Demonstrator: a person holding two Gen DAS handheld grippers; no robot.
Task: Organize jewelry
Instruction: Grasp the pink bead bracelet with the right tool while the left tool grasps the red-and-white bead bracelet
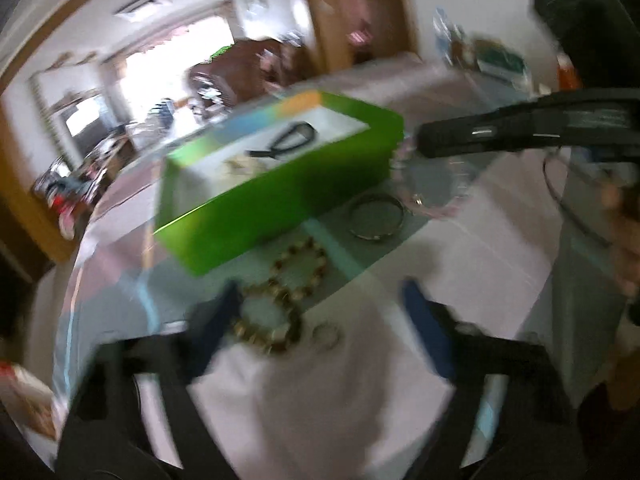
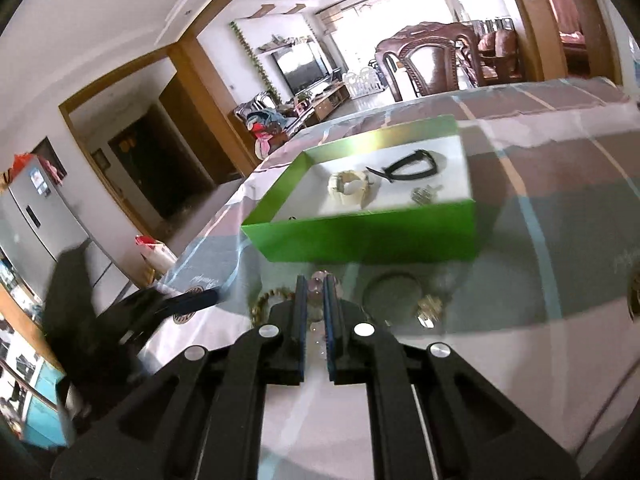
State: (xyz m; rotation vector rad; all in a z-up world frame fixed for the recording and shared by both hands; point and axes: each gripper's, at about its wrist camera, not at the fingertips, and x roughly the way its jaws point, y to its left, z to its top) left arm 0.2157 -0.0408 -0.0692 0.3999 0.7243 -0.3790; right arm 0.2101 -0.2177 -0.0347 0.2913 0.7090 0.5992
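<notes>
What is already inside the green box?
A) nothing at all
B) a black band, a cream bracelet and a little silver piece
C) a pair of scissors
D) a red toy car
B: the right wrist view looks down into the green box and shows a black band, a cream bracelet and a little silver piece lying on its white floor.

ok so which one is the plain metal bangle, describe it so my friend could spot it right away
Find the green box on the table; the loose jewelry lies on the cloth along its near side. The metal bangle sits there, beside the brown bead bracelets. It is the only smooth, thin, unbroken silver hoop; the others are strings of round beads.
</notes>
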